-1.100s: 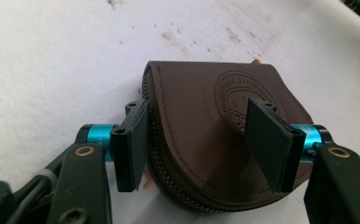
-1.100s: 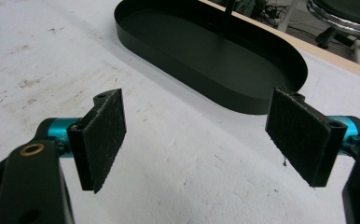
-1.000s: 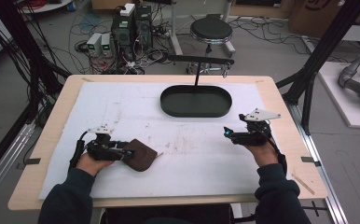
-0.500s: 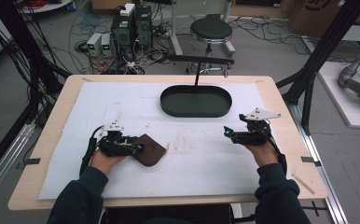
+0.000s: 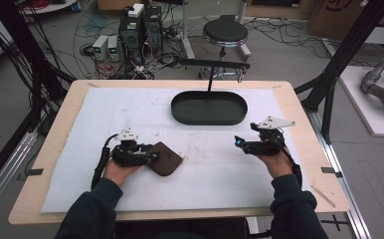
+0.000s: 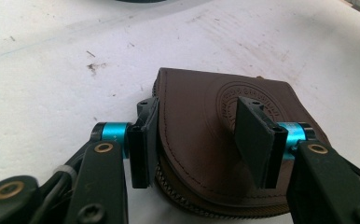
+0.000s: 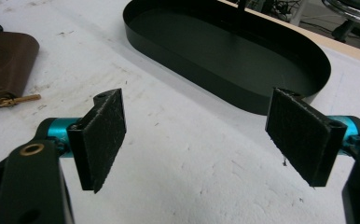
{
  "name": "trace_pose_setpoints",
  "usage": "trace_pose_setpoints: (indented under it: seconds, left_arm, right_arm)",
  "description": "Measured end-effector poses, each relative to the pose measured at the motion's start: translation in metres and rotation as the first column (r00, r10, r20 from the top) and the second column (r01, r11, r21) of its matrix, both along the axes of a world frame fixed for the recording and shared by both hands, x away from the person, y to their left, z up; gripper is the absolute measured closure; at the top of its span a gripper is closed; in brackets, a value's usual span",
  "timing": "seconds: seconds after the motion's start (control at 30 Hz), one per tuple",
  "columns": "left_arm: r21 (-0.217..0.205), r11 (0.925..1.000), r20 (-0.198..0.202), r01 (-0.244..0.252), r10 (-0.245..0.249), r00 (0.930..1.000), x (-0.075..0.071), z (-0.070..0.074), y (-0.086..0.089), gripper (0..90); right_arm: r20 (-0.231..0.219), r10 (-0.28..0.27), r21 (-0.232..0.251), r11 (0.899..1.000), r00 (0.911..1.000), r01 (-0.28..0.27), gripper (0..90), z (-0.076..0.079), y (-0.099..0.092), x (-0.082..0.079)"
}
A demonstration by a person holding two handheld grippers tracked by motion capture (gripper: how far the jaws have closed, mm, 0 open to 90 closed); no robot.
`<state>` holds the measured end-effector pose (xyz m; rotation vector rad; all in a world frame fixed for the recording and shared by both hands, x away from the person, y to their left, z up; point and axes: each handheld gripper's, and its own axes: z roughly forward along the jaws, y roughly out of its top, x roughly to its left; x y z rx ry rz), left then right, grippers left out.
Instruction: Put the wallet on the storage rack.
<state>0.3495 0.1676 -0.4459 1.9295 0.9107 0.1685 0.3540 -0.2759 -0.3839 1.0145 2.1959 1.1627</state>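
Left gripper view, nearest: brown leather pouch (image 6: 206, 135) flat on white mat (image 6: 52, 84), rounded flap end toward the camera, straight edge away, embossed round seal on top. Left gripper (image 6: 199, 140) clamped on the pouch, one pad at its left edge, the other pressing down on the top face; jaws just closed in onto it.

High view: left gripper (image 5: 152, 158) at the near left of the mat (image 5: 130, 114), pouch (image 5: 166, 158) stretching rightward from it, long axis across the table, tip toward the middle. Bare mat all round the pouch, table edge well away.

Right gripper (image 7: 201, 135) wide open, nothing between its pads, over bare mat at the near right.

Farther off: black oval tray (image 5: 209, 108), long axis across the table, well apart from the pouch.
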Motion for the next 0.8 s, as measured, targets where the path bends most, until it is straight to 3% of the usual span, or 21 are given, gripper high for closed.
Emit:
trace_pose_setpoints:
  seconds: [0.17,0.23,0.33,0.43,0.57,0.7,0.8]
  left_arm:
    - [-0.012,0.9999,0.007,-0.010,0.011,0.9999,0.000,-0.002,0.000,49.3]
    - [0.003,0.9999,0.034,-0.016,0.016,0.9993,-0.001,-0.001,-0.001,46.3]
    - [-0.004,0.9975,0.085,-0.071,0.071,0.9939,-0.001,0.004,0.003,34.4]
    - [-0.042,0.9923,0.146,-0.116,0.121,0.9818,-0.003,0.014,0.017,27.7]
    - [-0.027,0.9854,0.227,-0.168,0.170,0.9590,-0.006,0.026,0.038,24.6]
    - [-0.047,0.9740,0.257,-0.222,0.226,0.9395,-0.007,0.031,0.060,23.7]
    - [-0.053,0.9678,0.254,-0.246,0.251,0.9340,-0.008,0.030,0.072,23.7]
  right_arm:
    - [-0.001,0.009,0.022,1.000,1.0000,-0.009,20.5,-0.001,0.004,0.000]
    - [-0.009,0.022,0.037,0.999,0.9997,-0.022,20.5,-0.005,0.009,0.001]
    - [-0.026,0.056,0.042,0.998,0.9981,-0.055,20.5,-0.010,0.021,0.003]
    - [-0.030,0.102,0.047,0.994,0.9944,-0.100,20.5,-0.012,0.035,0.002]
    - [-0.044,0.157,0.058,0.986,0.9866,-0.155,20.5,-0.016,0.060,0.002]
    - [-0.063,0.220,0.080,0.973,0.9735,-0.215,20.4,-0.020,0.092,0.003]
    - [-0.083,0.277,0.071,0.960,0.9573,-0.272,20.5,-0.024,0.119,0.005]
